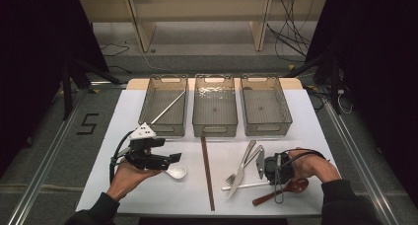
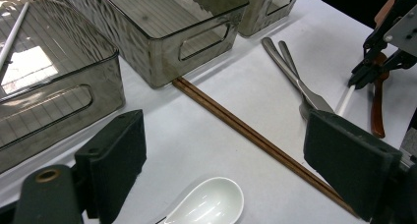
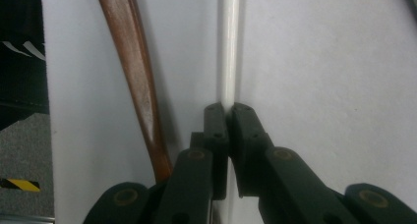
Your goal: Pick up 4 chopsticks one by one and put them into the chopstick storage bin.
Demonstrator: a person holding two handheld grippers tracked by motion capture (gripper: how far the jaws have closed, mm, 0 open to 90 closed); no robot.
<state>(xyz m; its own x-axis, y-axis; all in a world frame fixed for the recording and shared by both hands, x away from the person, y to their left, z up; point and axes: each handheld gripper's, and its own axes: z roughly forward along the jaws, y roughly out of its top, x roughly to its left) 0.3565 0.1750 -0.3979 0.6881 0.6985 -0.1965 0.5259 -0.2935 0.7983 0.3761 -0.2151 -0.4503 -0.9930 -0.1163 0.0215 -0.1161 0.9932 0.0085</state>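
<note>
My right gripper [image 3: 228, 108] points down at the table with its jaws shut on a thin white chopstick [image 3: 229, 47] that lies flat. A brown wooden spoon [image 3: 130, 52] lies just beside that chopstick. From above, the right gripper [image 1: 268, 178] stands at the table's front right over the white chopstick [image 1: 246, 186] and the wooden spoon [image 1: 286, 189]. My left gripper [image 2: 231, 145] is open, held a little above a white ceramic spoon [image 2: 211, 202], with nothing between its pads. In the high view the left gripper [image 1: 173, 158] hovers at the front left, near the white spoon [image 1: 176, 171].
Three smoky plastic bins [image 1: 165, 129] [image 1: 214, 129] [image 1: 268, 127] stand in a row at the back; the left one holds a white chopstick [image 1: 167, 108]. A pair of brown chopsticks [image 1: 207, 170] lies mid-table. A metal knife and fork [image 1: 241, 168] lie left of the right gripper.
</note>
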